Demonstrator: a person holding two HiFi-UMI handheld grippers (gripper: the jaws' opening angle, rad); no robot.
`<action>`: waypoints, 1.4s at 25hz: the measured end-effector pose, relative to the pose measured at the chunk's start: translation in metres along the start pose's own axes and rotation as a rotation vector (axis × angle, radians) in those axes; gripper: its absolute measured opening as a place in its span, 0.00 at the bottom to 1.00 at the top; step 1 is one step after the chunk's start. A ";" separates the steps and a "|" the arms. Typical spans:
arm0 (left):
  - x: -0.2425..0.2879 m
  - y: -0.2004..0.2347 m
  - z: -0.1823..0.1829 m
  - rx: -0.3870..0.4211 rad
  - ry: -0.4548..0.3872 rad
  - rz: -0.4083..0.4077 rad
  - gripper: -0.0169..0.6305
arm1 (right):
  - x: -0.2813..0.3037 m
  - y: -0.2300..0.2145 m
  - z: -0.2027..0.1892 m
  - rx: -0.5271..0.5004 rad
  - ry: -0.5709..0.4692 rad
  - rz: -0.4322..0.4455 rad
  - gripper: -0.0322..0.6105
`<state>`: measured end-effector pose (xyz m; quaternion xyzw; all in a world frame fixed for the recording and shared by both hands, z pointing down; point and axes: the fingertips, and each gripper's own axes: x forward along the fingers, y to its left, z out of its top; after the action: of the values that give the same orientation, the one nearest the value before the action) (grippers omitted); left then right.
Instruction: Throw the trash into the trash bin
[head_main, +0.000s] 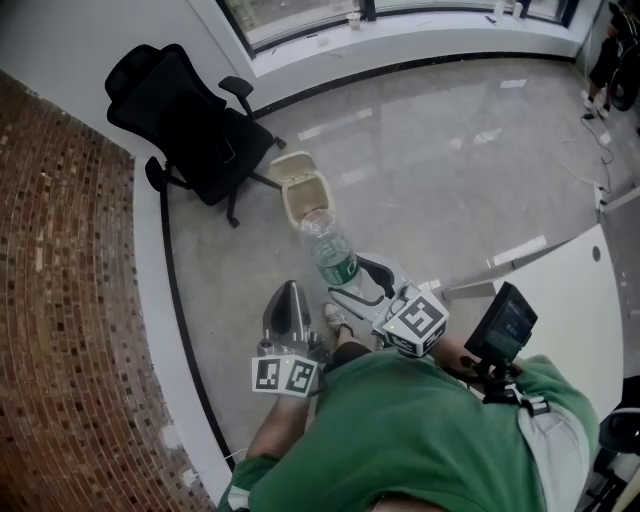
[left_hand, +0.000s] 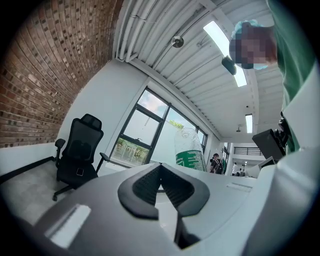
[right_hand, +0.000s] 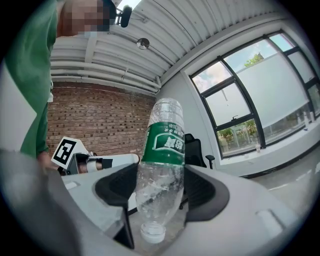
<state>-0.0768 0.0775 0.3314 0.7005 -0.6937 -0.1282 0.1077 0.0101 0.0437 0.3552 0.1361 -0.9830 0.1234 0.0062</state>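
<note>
Below you in the head view, you are holding a clear plastic bottle (head_main: 328, 243) with a green label in the right gripper (head_main: 352, 280), its far end showing against the near rim of the open beige trash bin (head_main: 298, 198) on the floor; the left gripper (head_main: 289, 295) is hanging just beside. Through the left gripper view, its jaws are sitting pressed together on nothing, pointing toward a black office chair (left_hand: 77, 152). Through the right gripper view, the jaws are clamping the bottle near its neck end, the white cap (right_hand: 152, 231) facing the camera
</note>
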 end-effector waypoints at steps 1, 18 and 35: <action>0.006 0.005 0.002 -0.002 0.001 -0.008 0.04 | 0.006 -0.003 0.002 0.000 0.000 -0.006 0.51; 0.077 0.114 0.046 -0.037 -0.005 -0.119 0.04 | 0.133 -0.027 0.025 -0.027 -0.013 -0.114 0.51; 0.112 0.161 0.055 -0.064 0.015 -0.156 0.04 | 0.187 -0.049 0.029 -0.027 0.016 -0.157 0.51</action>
<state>-0.2460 -0.0352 0.3294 0.7494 -0.6320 -0.1531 0.1248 -0.1560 -0.0588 0.3476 0.2117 -0.9707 0.1106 0.0254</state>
